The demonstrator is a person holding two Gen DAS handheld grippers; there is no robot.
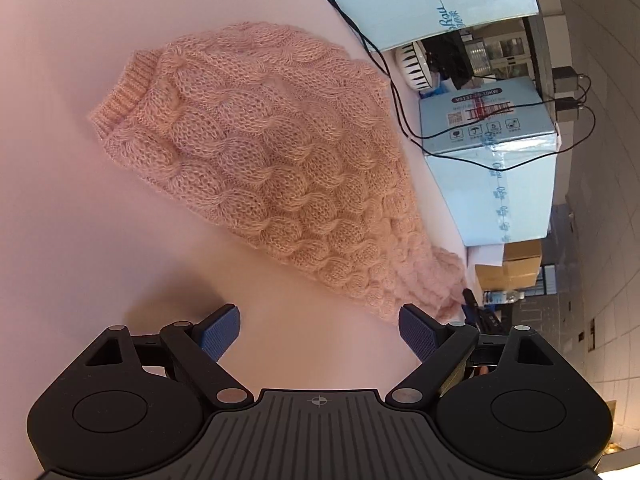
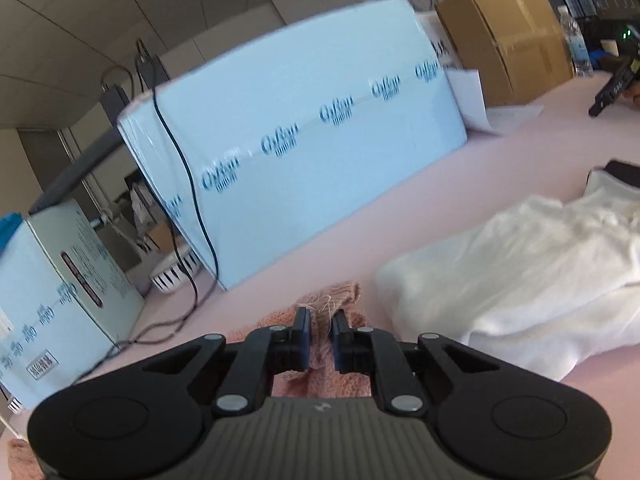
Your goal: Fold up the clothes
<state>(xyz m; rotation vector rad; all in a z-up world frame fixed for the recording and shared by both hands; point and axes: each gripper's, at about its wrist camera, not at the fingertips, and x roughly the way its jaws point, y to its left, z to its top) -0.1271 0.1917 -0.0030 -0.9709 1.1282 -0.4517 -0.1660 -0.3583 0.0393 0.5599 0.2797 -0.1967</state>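
pale pink desk [image 1: 60, 220] fills most of both views, with light blue boxes [image 2: 304, 132] and black cables [image 1: 404, 120] ranged along its far edge. a pink knit sweater [image 1: 260, 152] is spread flat on the desk ahead of the left claw [image 1: 320, 334], its ribbed cuff or hem lying at the far left. the left claw is held wide open with nothing between its blue pads [image 1: 220, 332]; the sweater's near edge lies just beyond the right-hand pad, not gripped. the right claw [image 2: 320, 334] is nearly shut, and a bunch of pink knit is pinched between its fingers; more knit hangs below it. a white garment [image 2: 520, 280] lies just beside that corner.

the fold appears to be at an early stage, one corner being taken up while the rest lies flat. several risks can be judged from here. the loose, fluffy knit may be snagged or stretched if the pinched corner is pulled hard. with only one corner held, the body may be dragged across the desk rather than folded, and the white garment or the nearby cables may be caught.
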